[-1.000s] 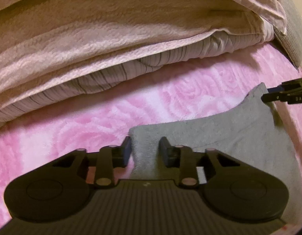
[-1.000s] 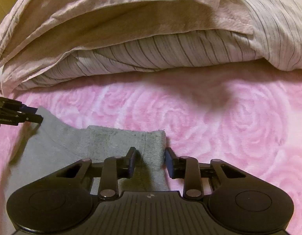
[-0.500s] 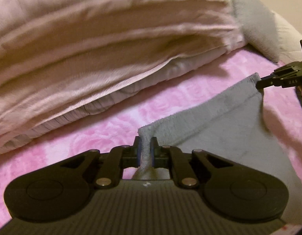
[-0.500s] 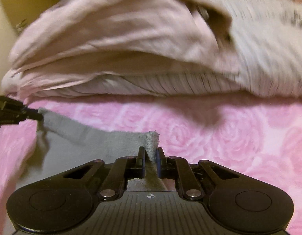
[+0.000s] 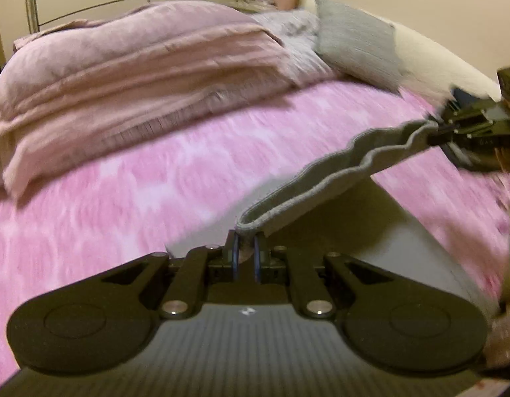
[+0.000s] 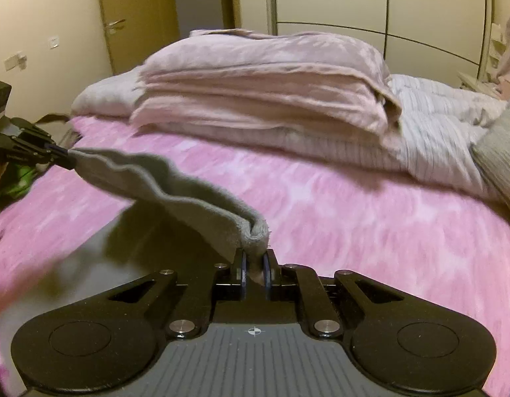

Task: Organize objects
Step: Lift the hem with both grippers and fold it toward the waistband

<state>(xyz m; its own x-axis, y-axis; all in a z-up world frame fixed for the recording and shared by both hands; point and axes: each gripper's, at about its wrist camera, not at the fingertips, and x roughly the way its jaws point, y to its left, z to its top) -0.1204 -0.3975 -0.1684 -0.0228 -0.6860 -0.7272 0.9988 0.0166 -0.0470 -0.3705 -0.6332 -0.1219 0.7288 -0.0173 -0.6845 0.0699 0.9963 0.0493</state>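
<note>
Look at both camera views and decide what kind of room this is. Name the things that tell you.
Most likely a bedroom. A bed with a pink rose-patterned blanket fills both views, a folded duvet is stacked on it, and tall wardrobe doors stand behind, with a room door beside them.

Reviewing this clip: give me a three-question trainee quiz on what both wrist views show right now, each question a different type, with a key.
1. True or false: the grey cloth lies flat on the pink blanket.
2. Multiple choice: what grips the cloth's two top corners? A) only the left gripper; B) only the right gripper; C) both grippers.
3. Short answer: what is piled at the far side of the bed?

Key
1. False: its top edge is lifted and hangs between the two grippers.
2. C: each gripper's jaws are shut on a corner.
3. A folded mauve duvet over striped bedding.
</note>
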